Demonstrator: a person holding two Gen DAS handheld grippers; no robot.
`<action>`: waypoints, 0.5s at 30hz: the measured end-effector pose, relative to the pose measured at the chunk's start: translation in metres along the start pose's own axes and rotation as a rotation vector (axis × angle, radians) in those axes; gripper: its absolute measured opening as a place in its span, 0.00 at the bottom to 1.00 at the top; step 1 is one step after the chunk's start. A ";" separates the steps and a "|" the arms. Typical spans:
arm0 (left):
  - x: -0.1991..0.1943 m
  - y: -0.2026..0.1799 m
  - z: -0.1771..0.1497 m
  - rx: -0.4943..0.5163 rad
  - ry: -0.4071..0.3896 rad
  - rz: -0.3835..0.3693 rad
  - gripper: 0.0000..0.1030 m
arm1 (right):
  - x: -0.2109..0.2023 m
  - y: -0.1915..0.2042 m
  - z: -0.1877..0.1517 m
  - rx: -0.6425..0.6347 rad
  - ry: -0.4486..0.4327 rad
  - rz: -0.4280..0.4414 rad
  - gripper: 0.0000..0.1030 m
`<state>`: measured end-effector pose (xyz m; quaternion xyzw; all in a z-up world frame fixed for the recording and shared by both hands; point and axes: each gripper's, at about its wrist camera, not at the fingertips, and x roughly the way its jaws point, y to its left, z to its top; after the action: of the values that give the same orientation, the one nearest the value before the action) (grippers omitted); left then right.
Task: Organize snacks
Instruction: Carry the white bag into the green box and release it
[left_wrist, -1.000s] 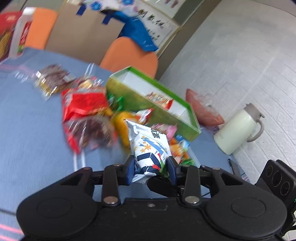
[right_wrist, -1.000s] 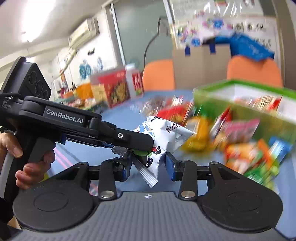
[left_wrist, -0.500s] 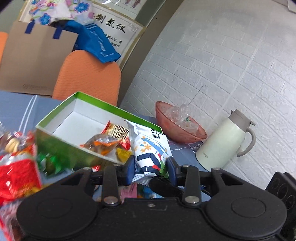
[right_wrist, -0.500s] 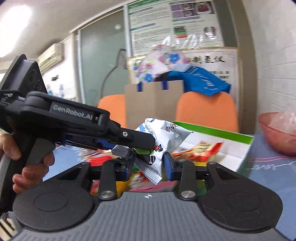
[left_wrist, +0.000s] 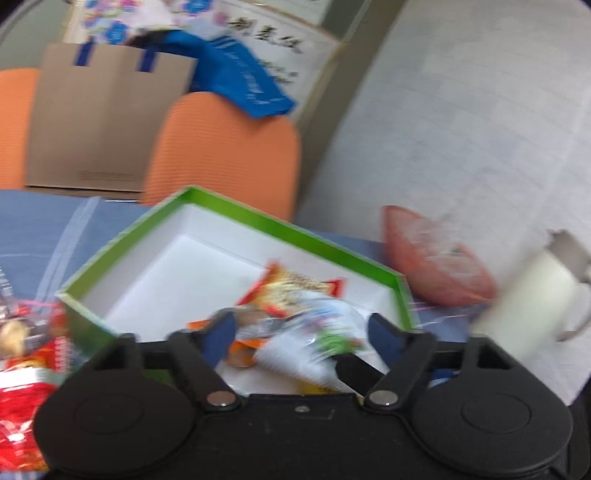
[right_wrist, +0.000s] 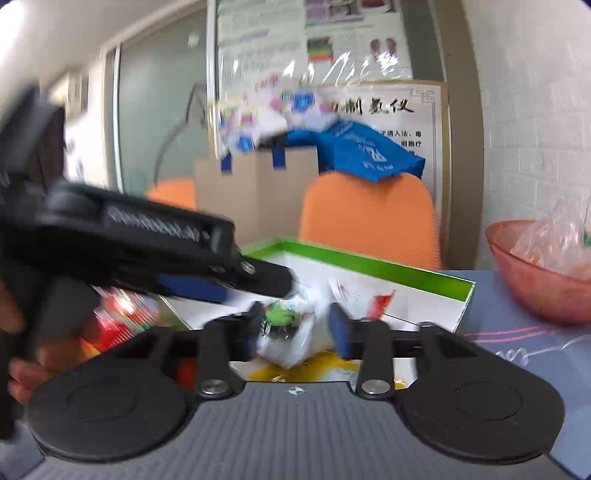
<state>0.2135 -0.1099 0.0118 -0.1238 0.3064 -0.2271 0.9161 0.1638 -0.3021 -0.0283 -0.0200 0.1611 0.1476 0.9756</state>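
Now, left gripper (left_wrist: 301, 334): fingers spread and opening, white snack bag (left_wrist: 314, 343) seen loose between them.
Right gripper (right_wrist: 297, 326): fingers opening, the blurred bag (right_wrist: 291, 332) between them; contact cannot be told.
Green box (left_wrist: 303, 230): bag seen over its near end, on the blue worktop (left_wrist: 33, 225).
Beyond: orange chair (left_wrist: 225, 147).

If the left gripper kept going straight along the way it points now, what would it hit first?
Most likely the white snack bag, which lies loose between the left gripper's opening jaws. Beyond it sit an orange packet and the white floor of the green box. Motion blur makes depth uncertain.
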 end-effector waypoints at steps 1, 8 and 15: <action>-0.006 0.004 -0.002 -0.004 -0.015 -0.002 1.00 | 0.002 0.001 -0.001 -0.030 0.026 -0.029 1.00; -0.069 0.010 -0.014 -0.007 -0.081 -0.029 1.00 | -0.047 0.006 -0.006 0.018 -0.039 -0.026 1.00; -0.115 0.006 -0.057 -0.030 -0.051 -0.086 1.00 | -0.094 0.019 -0.035 0.074 0.005 0.003 1.00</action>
<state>0.0988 -0.0527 0.0232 -0.1565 0.2806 -0.2583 0.9111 0.0620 -0.3136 -0.0311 0.0159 0.1690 0.1431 0.9751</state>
